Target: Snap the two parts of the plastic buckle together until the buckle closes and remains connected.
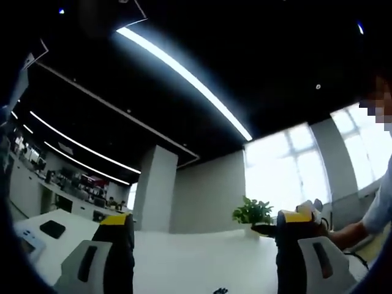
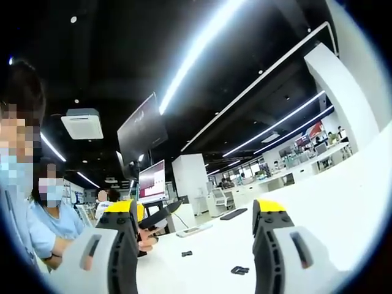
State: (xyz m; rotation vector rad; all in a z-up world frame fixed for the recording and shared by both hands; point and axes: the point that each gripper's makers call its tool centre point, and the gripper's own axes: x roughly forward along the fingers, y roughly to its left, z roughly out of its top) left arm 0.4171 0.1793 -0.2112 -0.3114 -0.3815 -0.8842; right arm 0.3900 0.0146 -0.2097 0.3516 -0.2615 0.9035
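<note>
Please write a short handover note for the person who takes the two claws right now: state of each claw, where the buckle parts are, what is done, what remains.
Left claw: open, empty, raised above the white table and pointing out into the room.
Right claw: open, empty, also raised.
Buckle parts: in the right gripper view, two small dark pieces lie apart on the table, one farther, one nearer, between the jaws. They are too small to tell which half is which. In the left gripper view a dark bit shows at the bottom edge, likely one of them.
Done: nothing grasped, nothing joined.
Left: lower both claws, pick one piece each, align, press together until closed.
</note>
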